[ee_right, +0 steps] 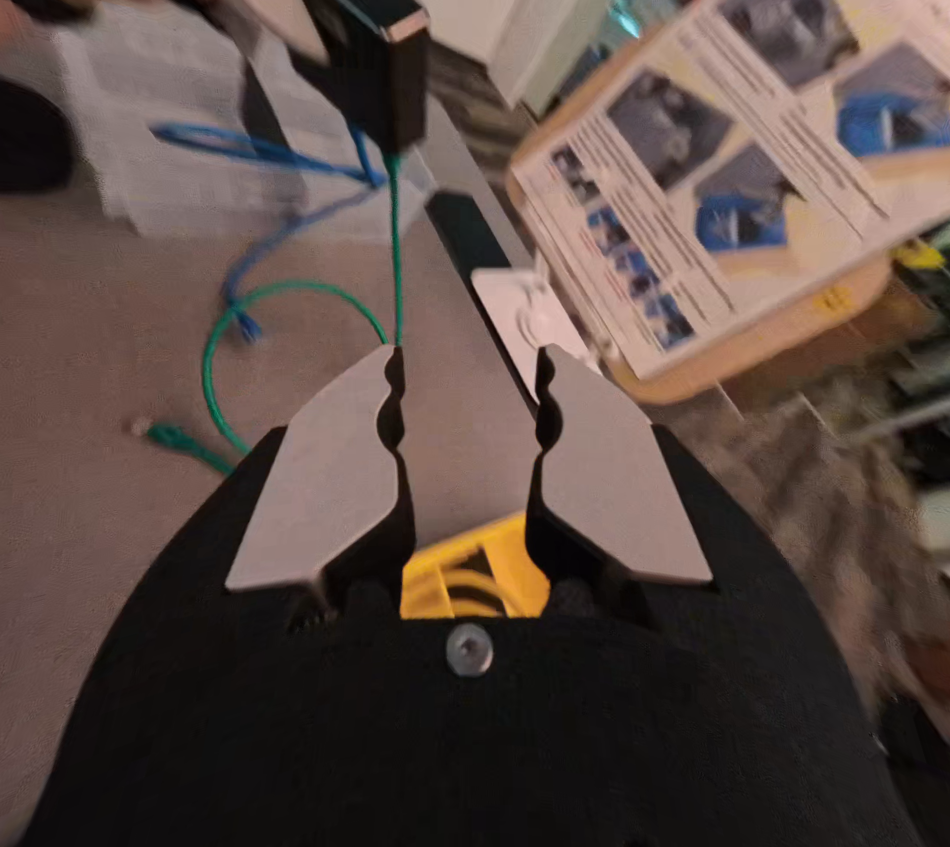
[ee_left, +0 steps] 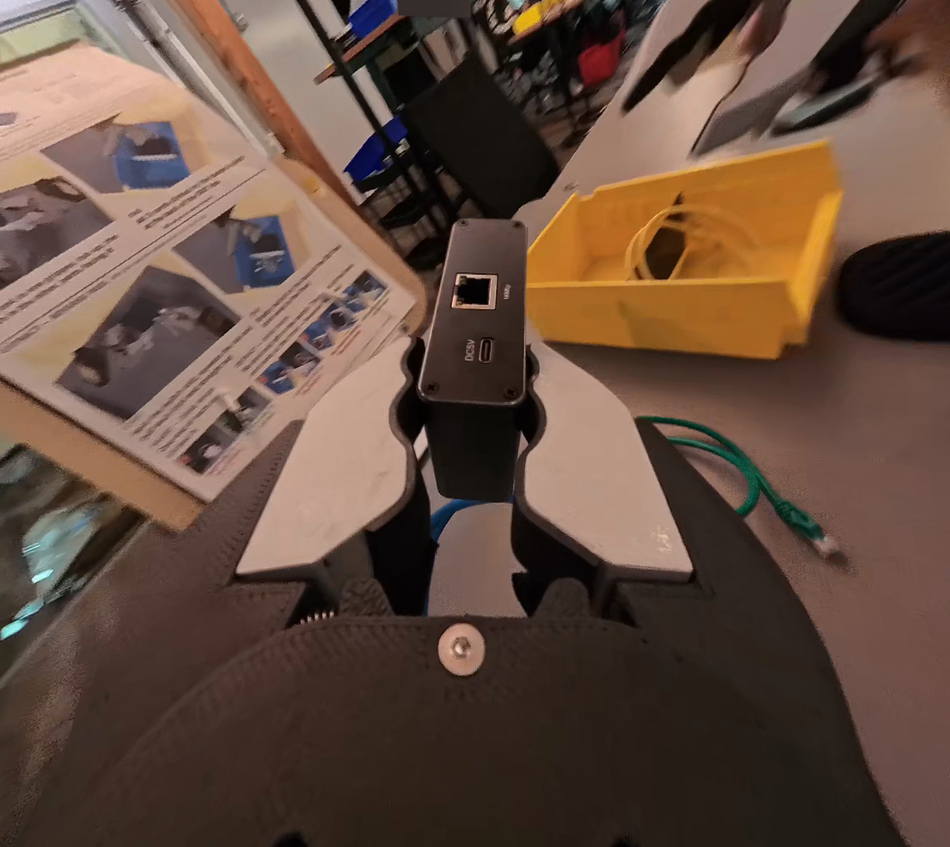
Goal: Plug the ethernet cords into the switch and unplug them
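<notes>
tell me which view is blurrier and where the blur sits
Right wrist view is blurrier: the switch, blue cord and poster board are all smeared, only the right gripper is crisp. Left wrist view keeps the switch and left gripper sharp; blur sits at the edges, with wide-angle bending.

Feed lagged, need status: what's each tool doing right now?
Left tool: closed on the black switch.
Right tool: open, holding nothing.
</notes>
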Demonstrator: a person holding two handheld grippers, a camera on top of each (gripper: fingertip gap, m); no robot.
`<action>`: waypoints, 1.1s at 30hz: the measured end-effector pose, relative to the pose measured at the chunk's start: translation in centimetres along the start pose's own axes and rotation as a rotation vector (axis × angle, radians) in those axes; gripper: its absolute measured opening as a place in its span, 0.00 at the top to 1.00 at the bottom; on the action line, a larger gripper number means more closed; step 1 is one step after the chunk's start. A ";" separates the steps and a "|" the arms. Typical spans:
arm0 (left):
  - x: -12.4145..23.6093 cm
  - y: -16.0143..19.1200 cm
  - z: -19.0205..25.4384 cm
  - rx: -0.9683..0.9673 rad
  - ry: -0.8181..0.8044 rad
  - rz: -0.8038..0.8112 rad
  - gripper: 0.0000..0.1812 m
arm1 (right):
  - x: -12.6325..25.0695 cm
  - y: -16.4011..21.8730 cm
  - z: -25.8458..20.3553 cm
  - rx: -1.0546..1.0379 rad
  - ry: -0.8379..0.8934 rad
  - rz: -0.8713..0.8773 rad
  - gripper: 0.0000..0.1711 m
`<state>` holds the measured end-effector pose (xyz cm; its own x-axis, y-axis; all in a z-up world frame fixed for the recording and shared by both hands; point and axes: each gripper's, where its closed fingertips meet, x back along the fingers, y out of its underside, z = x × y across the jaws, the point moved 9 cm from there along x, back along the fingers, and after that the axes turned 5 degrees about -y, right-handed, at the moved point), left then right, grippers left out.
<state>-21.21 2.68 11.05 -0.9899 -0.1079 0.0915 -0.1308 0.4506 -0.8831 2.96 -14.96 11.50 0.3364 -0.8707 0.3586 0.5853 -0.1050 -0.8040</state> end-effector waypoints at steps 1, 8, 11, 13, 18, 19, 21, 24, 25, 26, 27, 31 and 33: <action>0.2 -0.4 0.2 0.040 0.045 0.030 0.80 | -1.6 -0.9 -0.6 -0.027 -0.066 0.117 0.70; 1.0 -2.4 1.5 0.261 0.334 0.213 0.80 | -9.1 -2.0 -4.3 -0.191 -0.359 0.450 0.63; 0.5 -2.2 2.0 0.279 0.398 0.216 0.80 | -9.0 -2.5 -4.9 -0.229 -0.416 0.584 0.75; 0.2 -1.8 2.2 0.292 0.422 0.220 0.81 | -9.1 -2.2 -4.8 -0.216 -0.422 0.554 0.81; 0.3 -1.3 1.9 0.115 0.262 0.027 0.54 | -9.7 -2.0 -4.4 -0.061 -0.150 0.248 0.81; 0.6 -1.5 2.4 0.025 0.224 0.009 0.52 | -9.9 -2.1 -4.9 0.040 -0.094 0.169 0.81; 0.7 -1.7 3.7 -0.169 0.120 -0.030 0.53 | -10.4 -2.6 -6.2 0.209 -0.053 0.058 0.81; -0.2 -0.7 5.6 -0.407 0.059 -0.168 0.61 | -11.3 -3.1 -7.8 0.350 -0.020 -0.066 0.81; -0.7 -0.1 6.1 -0.436 0.071 -0.228 0.62 | -11.5 -3.2 -8.1 0.372 -0.018 -0.086 0.81; -1.2 0.4 6.2 -0.452 0.074 -0.278 0.63 | -11.6 -3.3 -8.4 0.374 -0.023 -0.100 0.81; -1.6 1.0 6.3 -0.473 0.063 -0.310 0.66 | -11.6 -3.4 -8.5 0.373 -0.022 -0.110 0.81; -2.2 1.5 6.5 -0.533 0.045 -0.296 0.77 | -11.5 -3.9 -8.7 0.441 0.049 -0.159 0.81; -2.0 0.9 6.2 -0.537 0.006 -0.261 0.78 | -10.8 -4.3 -8.3 0.447 0.093 -0.077 0.79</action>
<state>-19.05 -2.16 7.26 -0.9214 -0.2714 0.2782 -0.3776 0.7948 -0.4751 -9.29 -9.09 7.20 0.2239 -0.9099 0.3493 0.8734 0.0283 -0.4861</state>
